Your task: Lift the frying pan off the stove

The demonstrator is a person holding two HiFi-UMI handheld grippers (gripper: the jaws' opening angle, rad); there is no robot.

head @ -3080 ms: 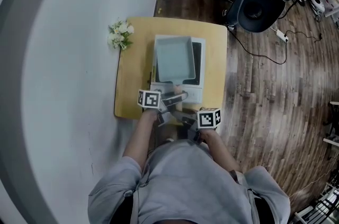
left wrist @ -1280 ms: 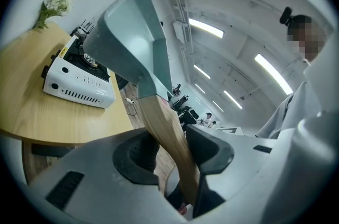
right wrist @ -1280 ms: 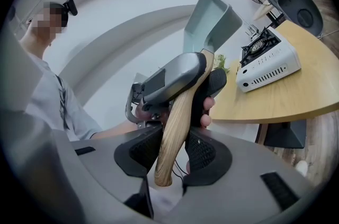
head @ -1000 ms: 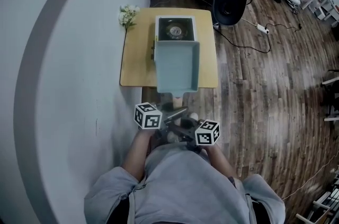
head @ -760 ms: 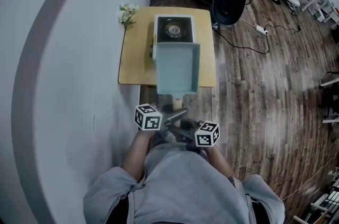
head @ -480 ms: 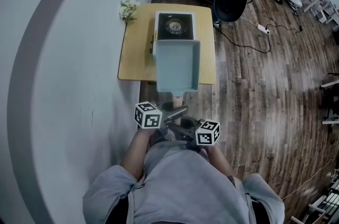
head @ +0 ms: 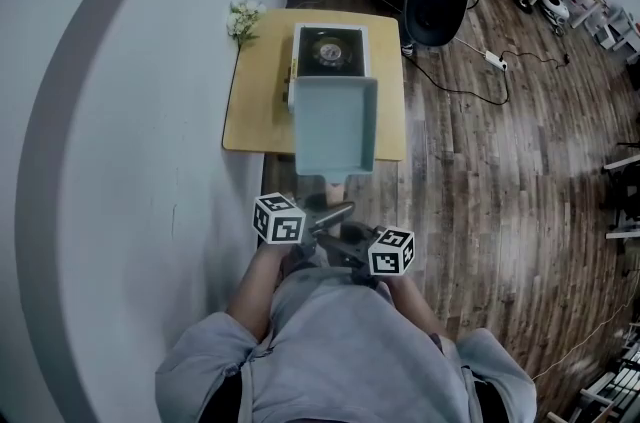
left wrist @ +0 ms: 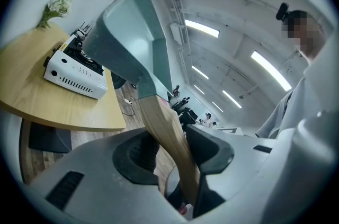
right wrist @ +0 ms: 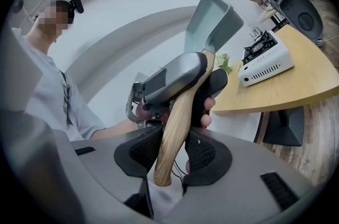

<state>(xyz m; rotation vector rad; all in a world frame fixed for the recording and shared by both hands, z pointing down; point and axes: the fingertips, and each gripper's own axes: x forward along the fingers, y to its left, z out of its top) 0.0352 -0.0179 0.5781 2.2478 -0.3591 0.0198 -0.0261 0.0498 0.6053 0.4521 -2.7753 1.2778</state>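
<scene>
- Frying pan: square, pale teal, held up in the air and clear of the stove. In the head view it hangs over the near half of the table.
- Pan's wooden handle points back toward the person. Both grippers are on it.
- Left gripper: jaws part-way apart, both pads pressed on the wooden handle just behind the pan body. In the left gripper view the handle runs up between the jaws, tilted left.
- Right gripper: jaws clamped on the handle's butt end, lower down than the left gripper, which shows just above it in the right gripper view.
- In the head view the two marker cubes sit side by side close to the person's chest.
- Stove: white portable single burner, on the far half of the table, burner uncovered.
- Small bunch of white flowers at the table's far-left corner.
- Wooden floor to the right of the table.
</scene>
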